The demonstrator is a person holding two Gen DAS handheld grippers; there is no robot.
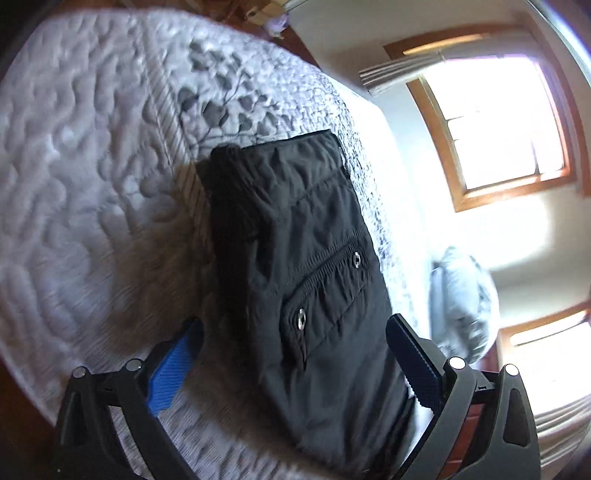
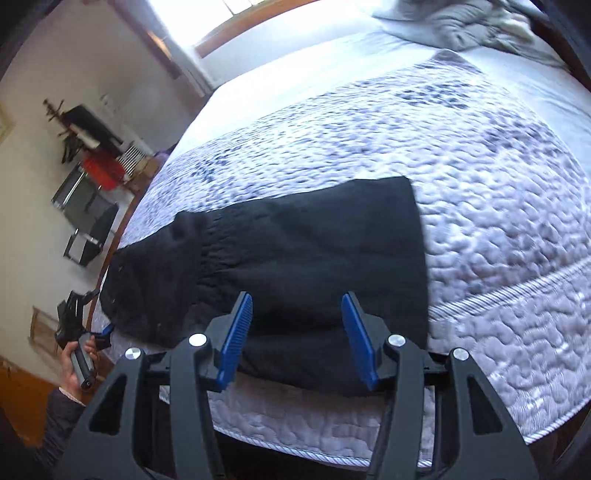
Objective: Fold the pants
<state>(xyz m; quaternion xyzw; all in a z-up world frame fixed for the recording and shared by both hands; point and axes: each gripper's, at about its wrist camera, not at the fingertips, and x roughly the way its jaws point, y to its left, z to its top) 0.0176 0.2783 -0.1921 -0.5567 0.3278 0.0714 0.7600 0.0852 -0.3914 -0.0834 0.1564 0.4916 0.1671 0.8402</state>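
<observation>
Black pants [image 1: 295, 266] lie folded lengthwise on a white quilted bed [image 1: 81, 155], with a snap-button pocket facing up. My left gripper [image 1: 295, 350] is open, its blue-padded fingers apart on either side of the near end of the pants, holding nothing. In the right wrist view the pants [image 2: 295, 247] lie across the bed [image 2: 480, 221] near its front edge. My right gripper [image 2: 297, 332] is open and empty, just above the near edge of the pants. The left gripper [image 2: 79, 332] shows at the far left in a hand, beside the pants' end.
A crumpled grey blanket [image 2: 461, 22] lies at the far end of the bed. Bright windows [image 1: 495, 122] stand beyond the bed. A chair and furniture with a red item [image 2: 99, 173] stand by the wall at left. The bed's edge runs just under the right gripper.
</observation>
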